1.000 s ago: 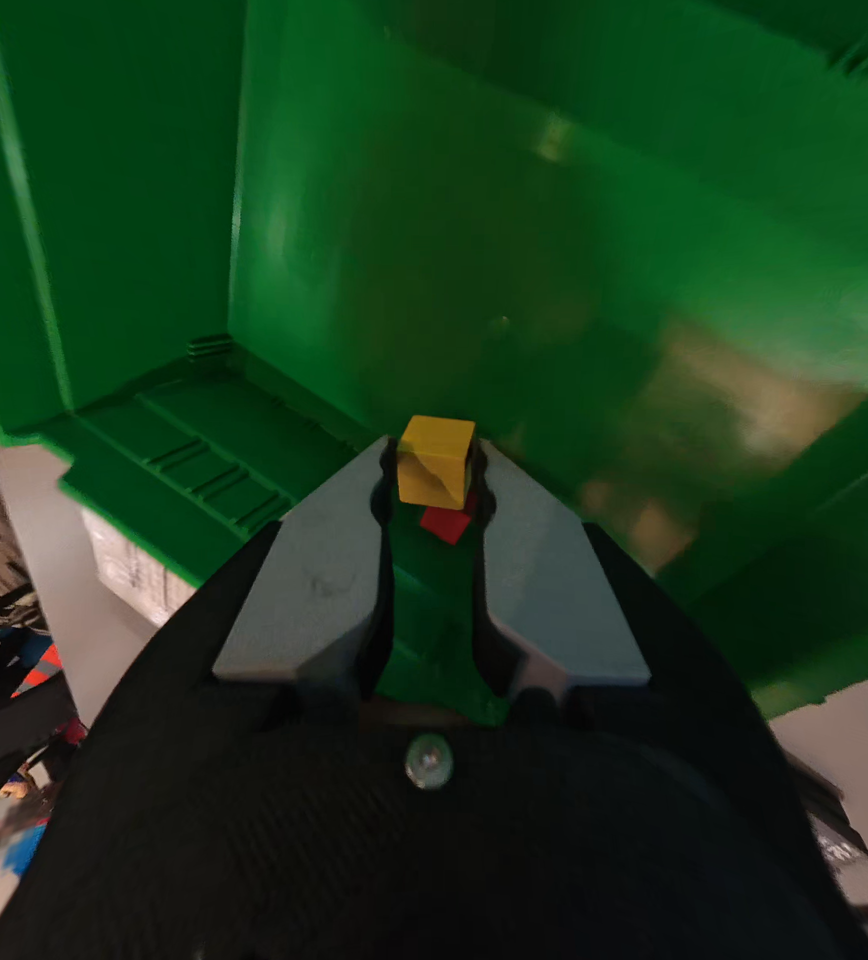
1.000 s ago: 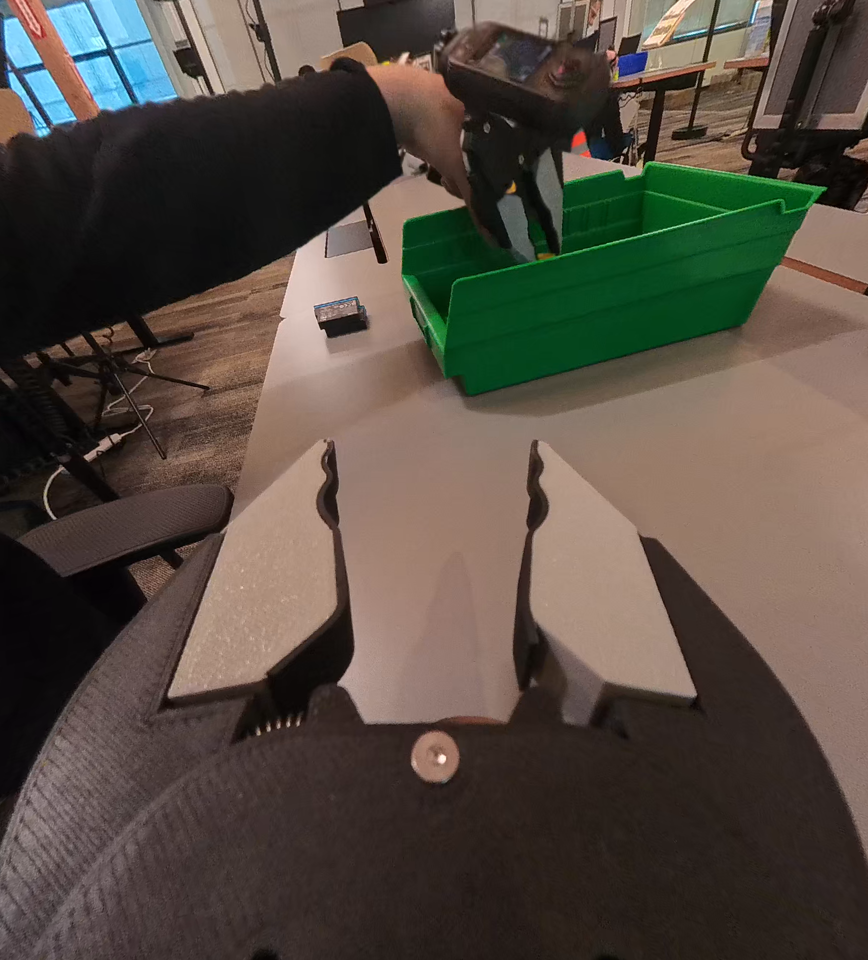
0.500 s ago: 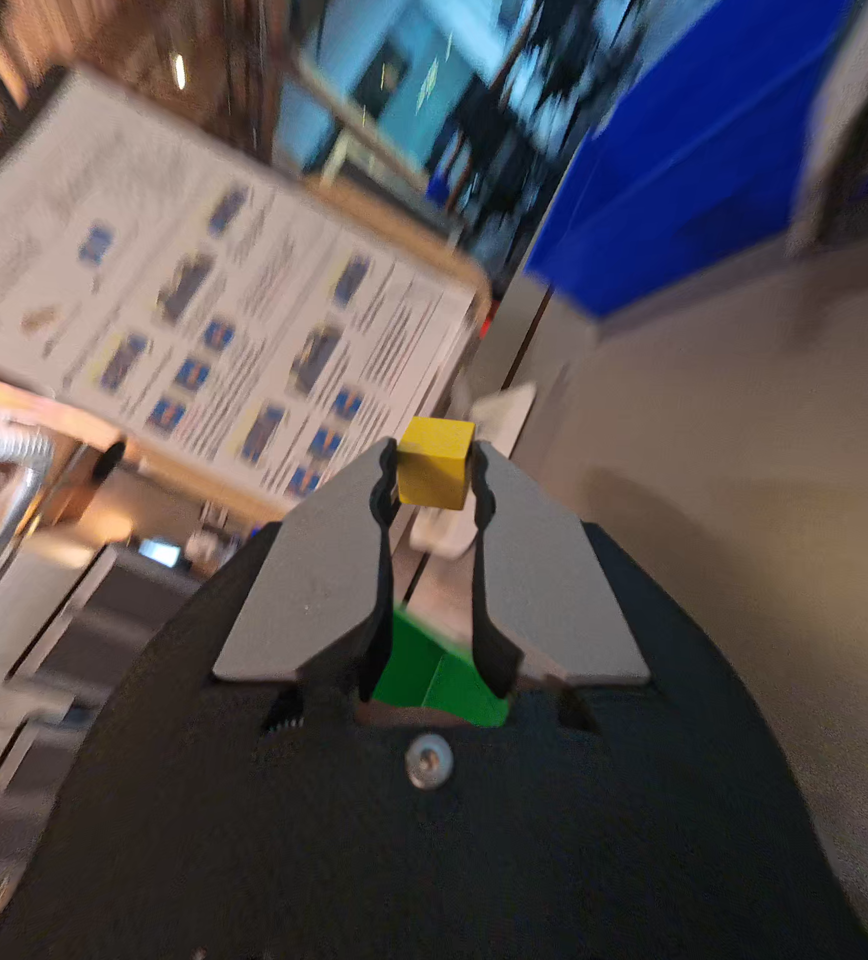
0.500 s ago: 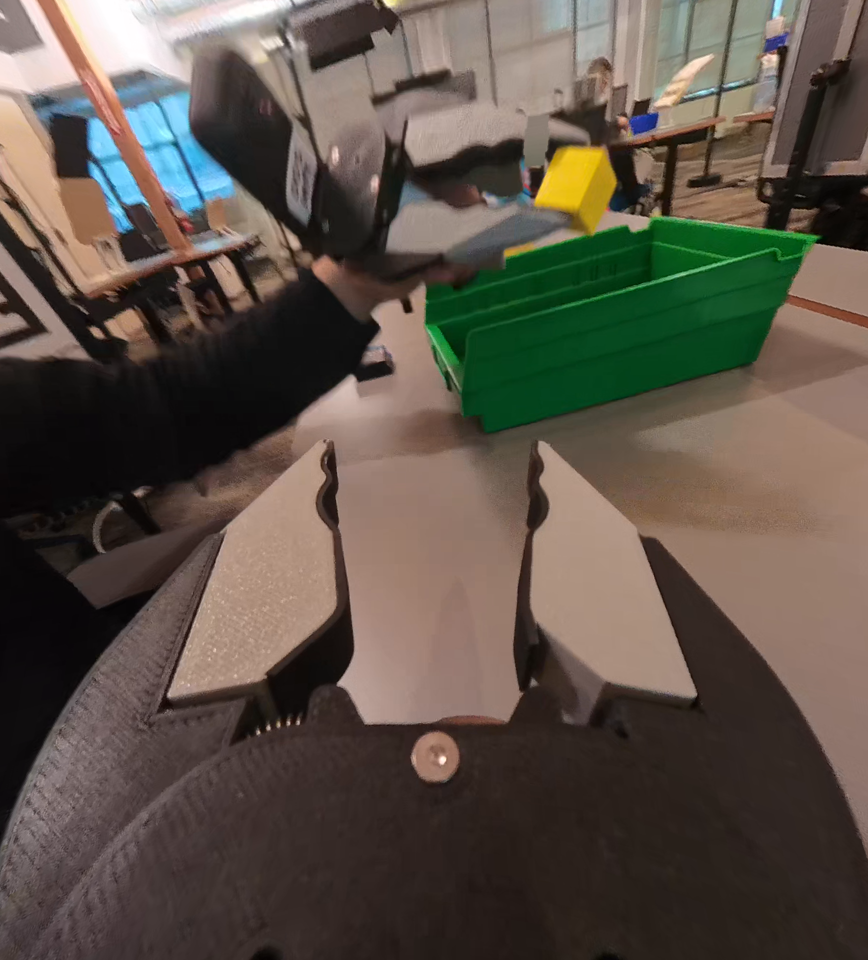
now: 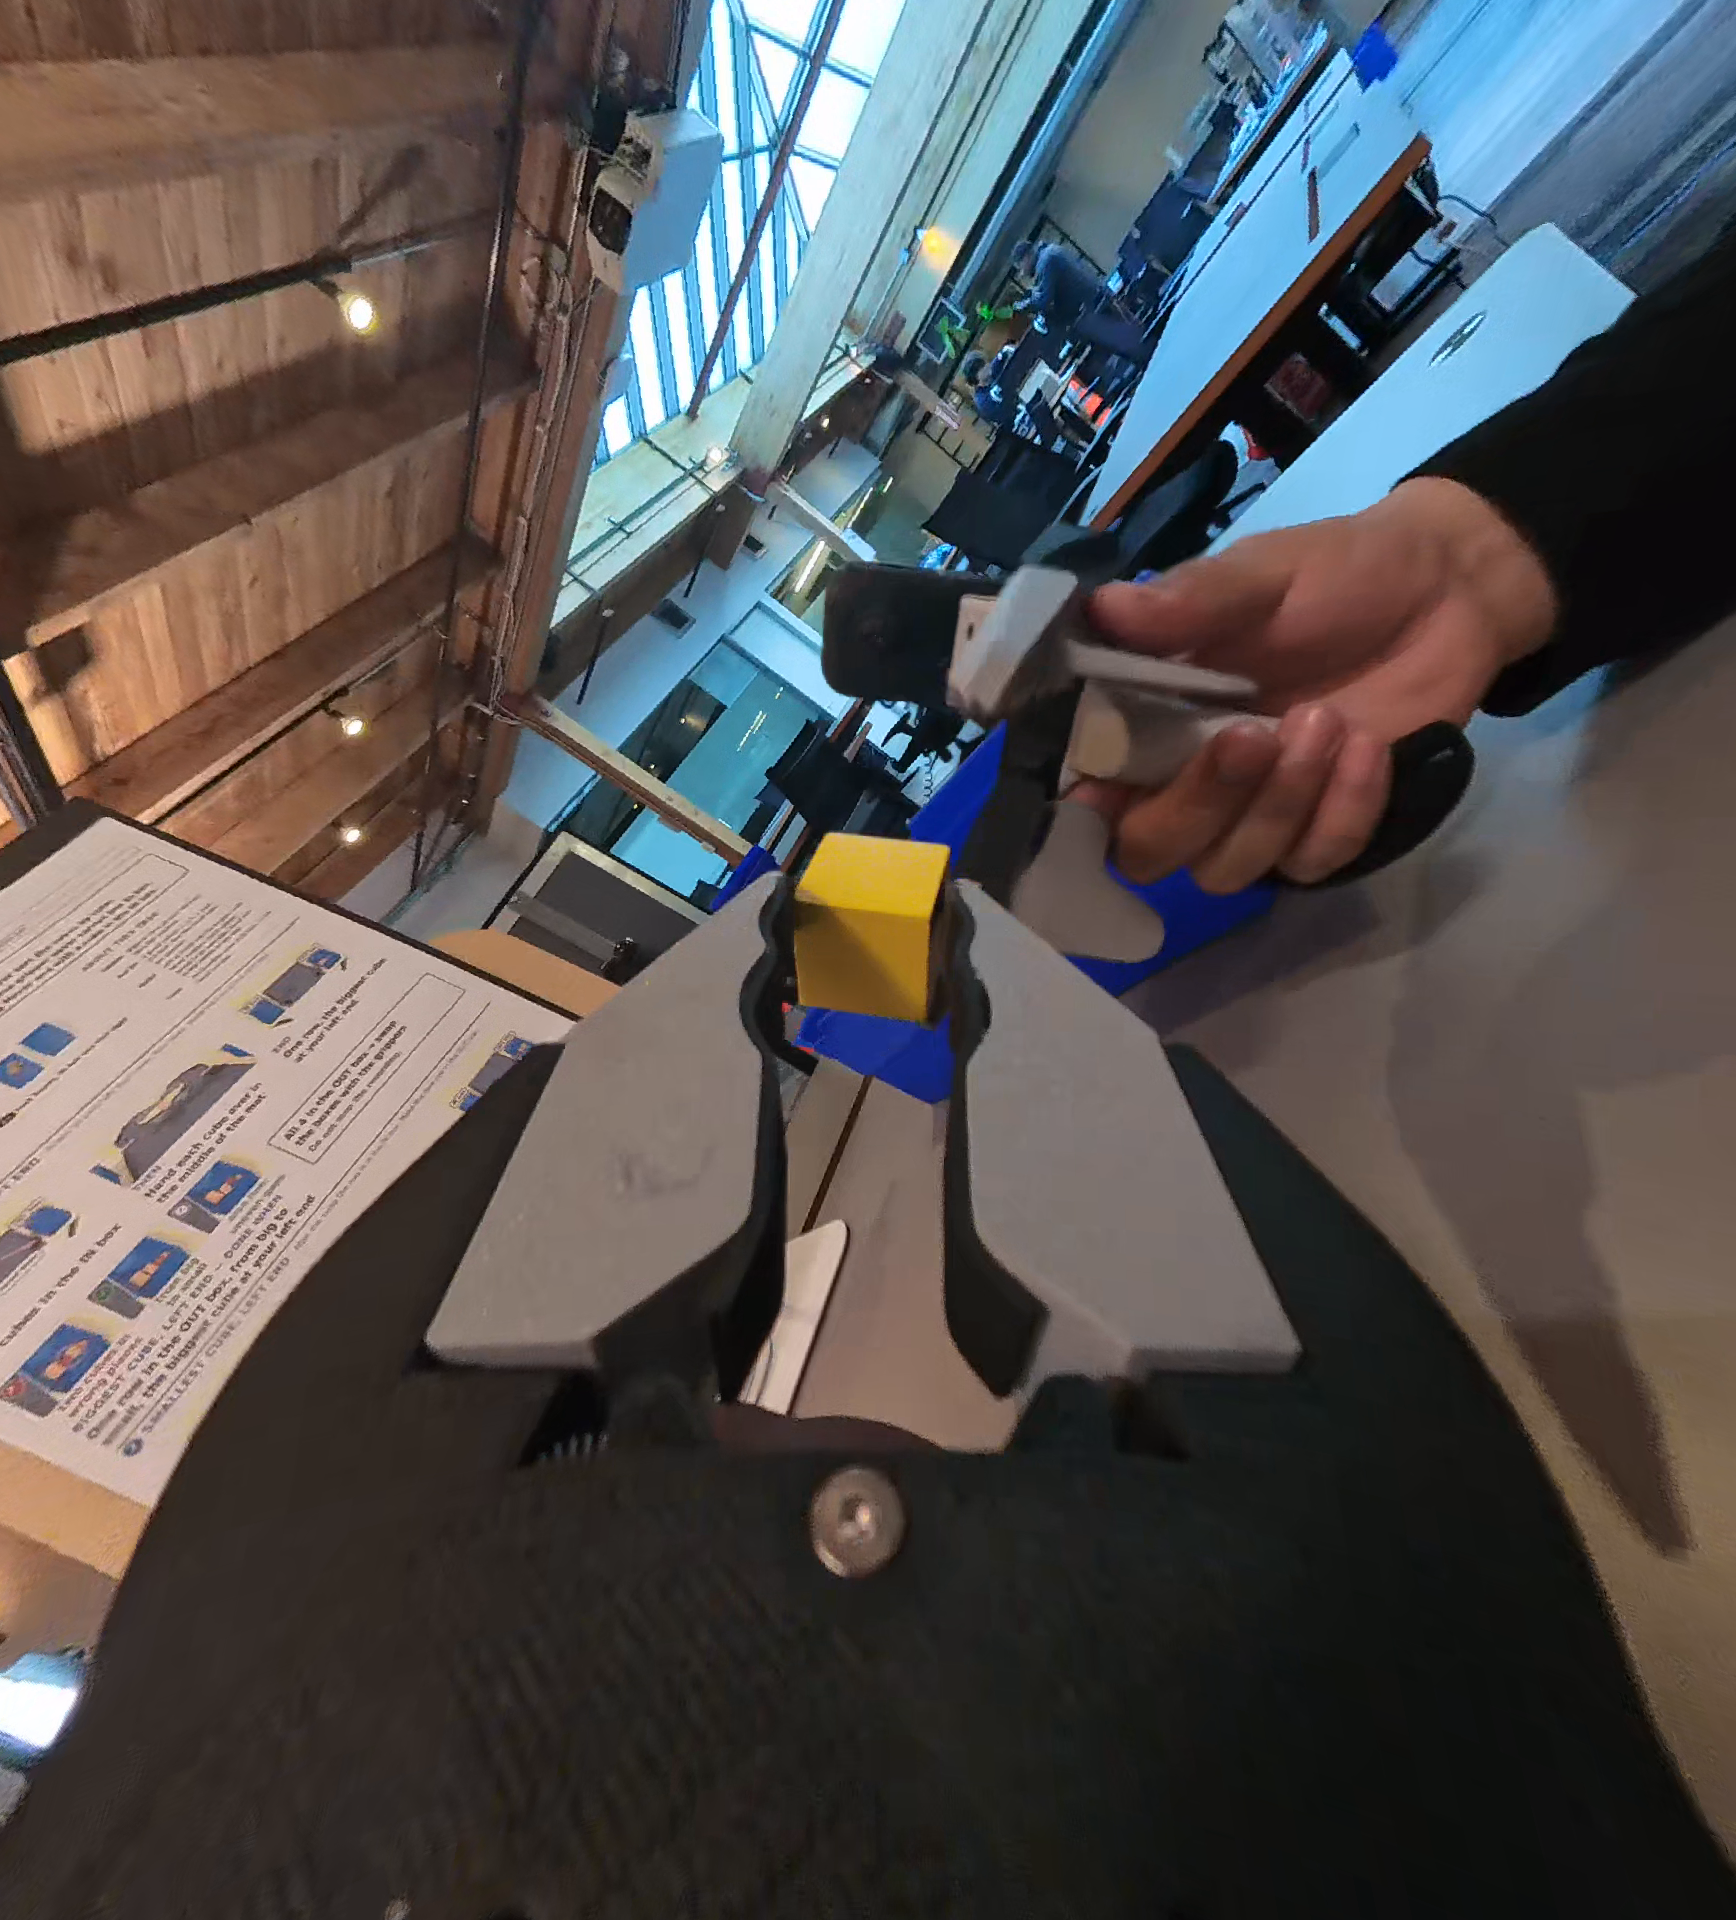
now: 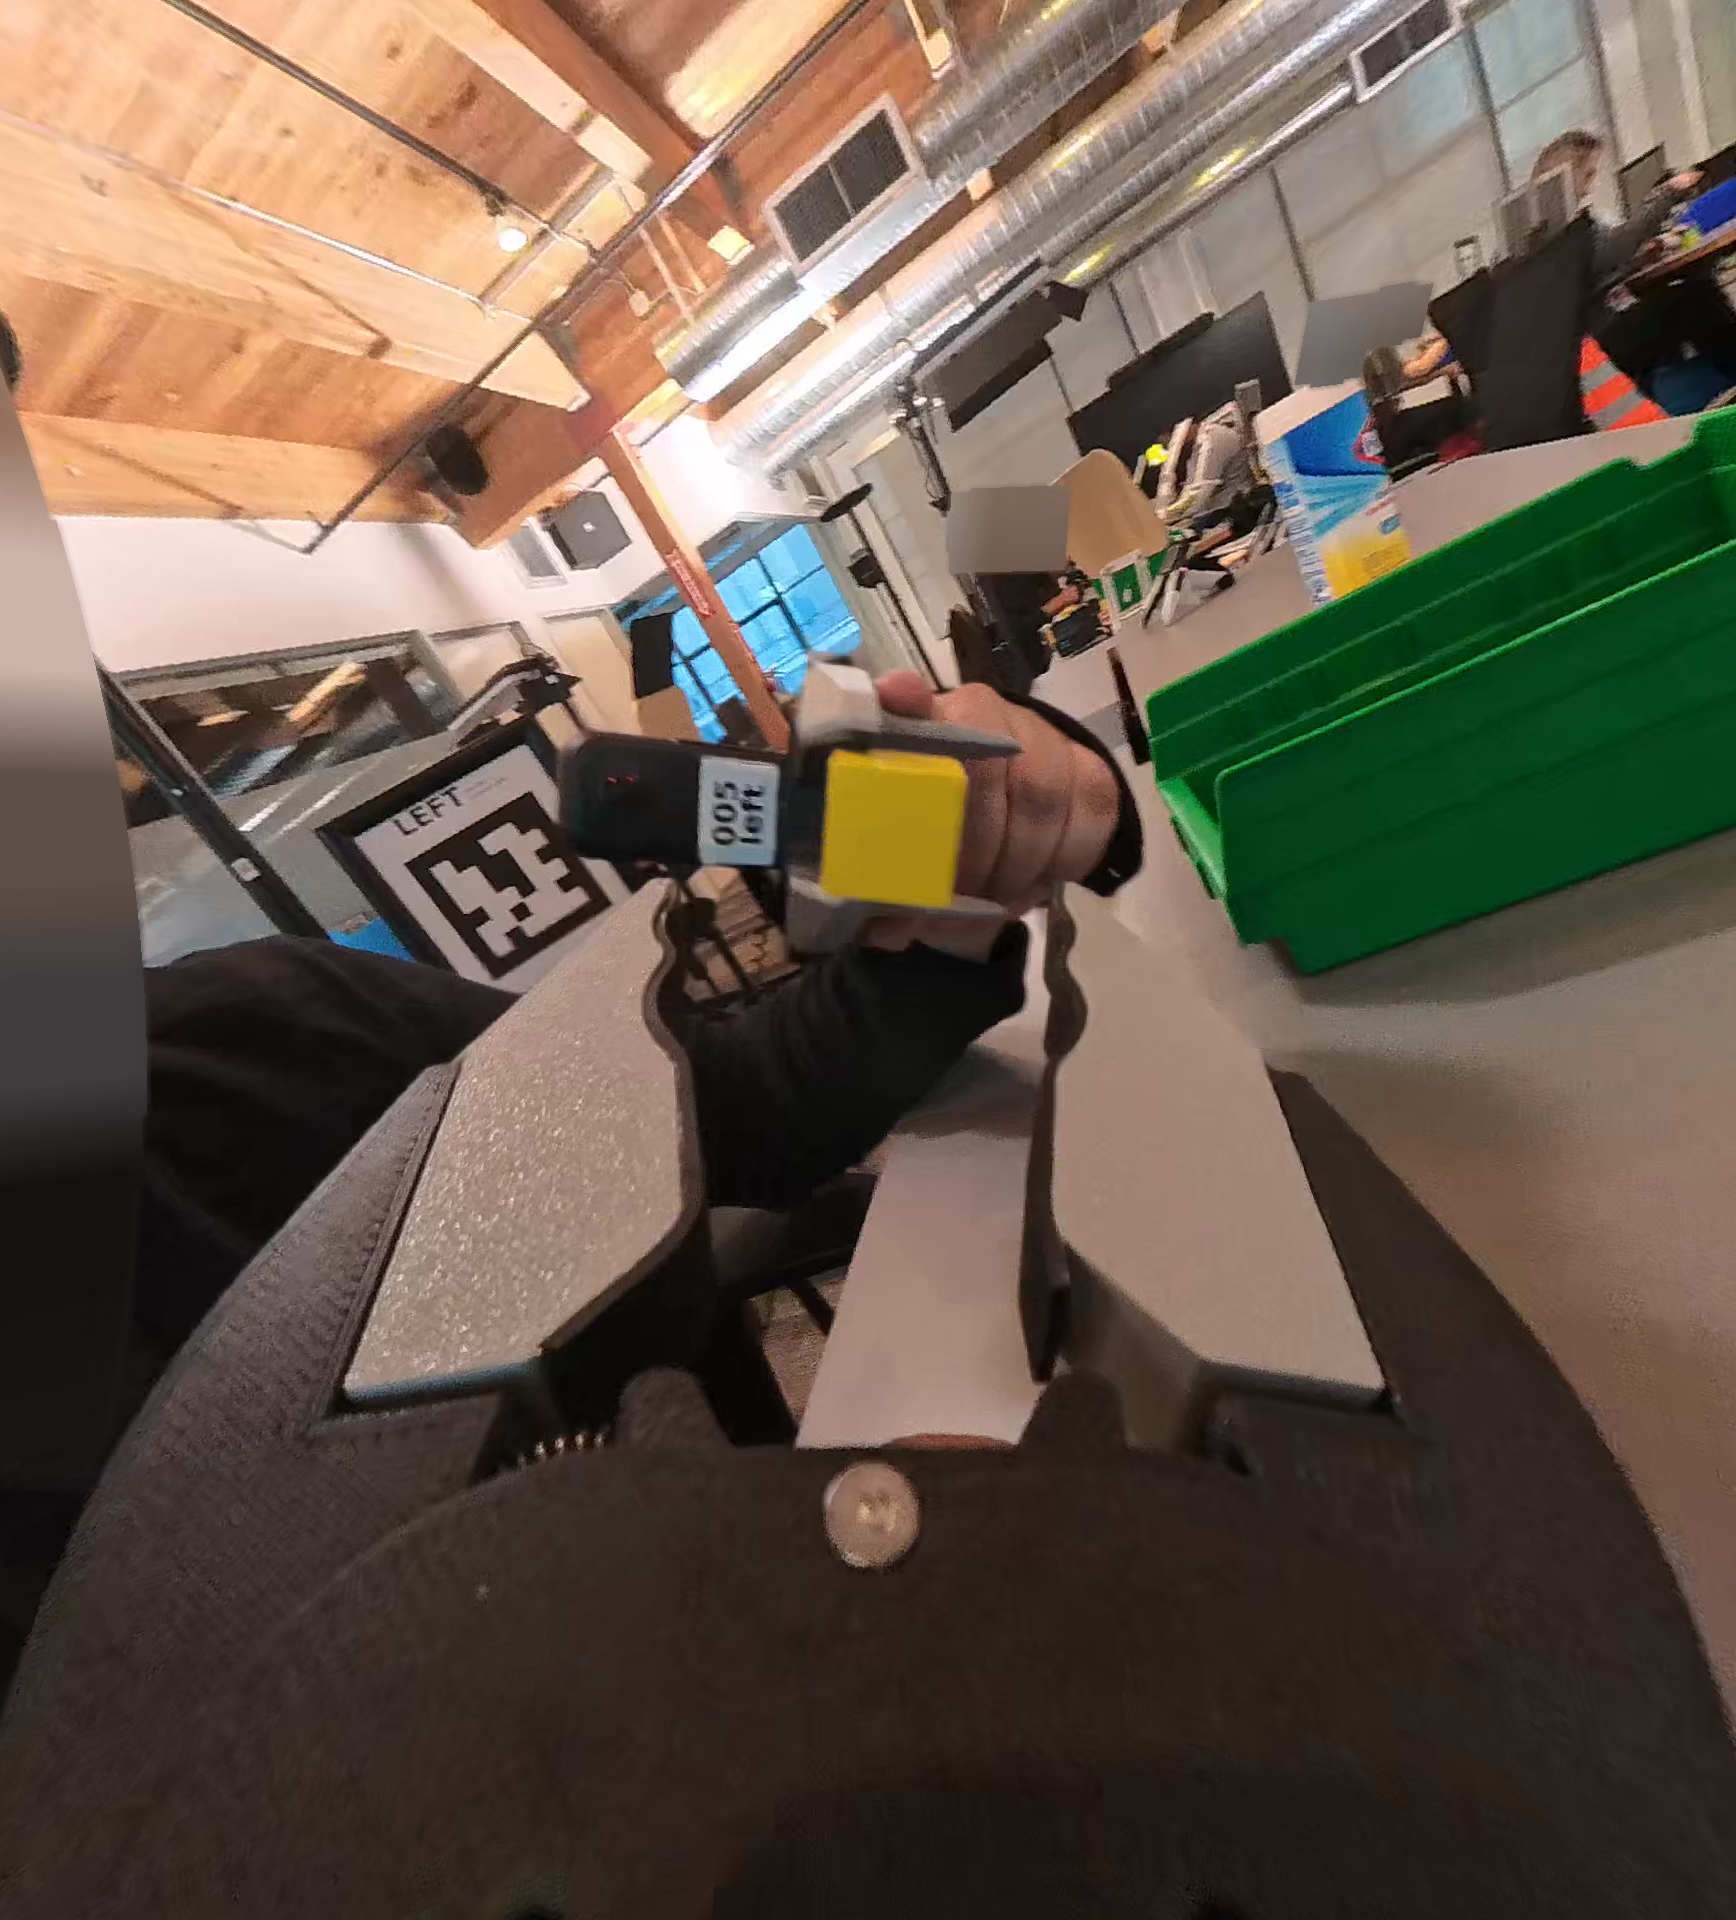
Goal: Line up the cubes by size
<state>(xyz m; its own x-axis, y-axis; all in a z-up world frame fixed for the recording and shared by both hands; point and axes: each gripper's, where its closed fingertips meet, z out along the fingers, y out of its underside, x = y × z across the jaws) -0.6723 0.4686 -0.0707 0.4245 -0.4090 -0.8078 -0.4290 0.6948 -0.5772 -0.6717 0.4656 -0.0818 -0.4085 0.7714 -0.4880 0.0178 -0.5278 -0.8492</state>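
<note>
My left gripper (image 5: 866,935) is shut on a yellow cube (image 5: 869,930) and holds it in the air, rolled on its side. In the right wrist view the same cube (image 6: 890,831) sits between the left gripper's fingers (image 6: 905,740), just beyond my right gripper's tips. My right gripper (image 6: 859,935) is open and empty, aimed at the cube. It also shows in the left wrist view (image 5: 1144,717), held by a hand. No other cube is in view.
A green bin (image 6: 1518,727) stands on the grey table (image 6: 1570,1143) to the right. A blue bin (image 5: 895,1049) lies behind the cube. An instruction sheet (image 5: 116,1143) stands at the left. A marker board (image 6: 500,862) is beyond the table edge.
My left gripper lifted the yellow cube out of the green bin and swung it over to face the right gripper. The right gripper rose off the table and turned toward the cube, still open.
</note>
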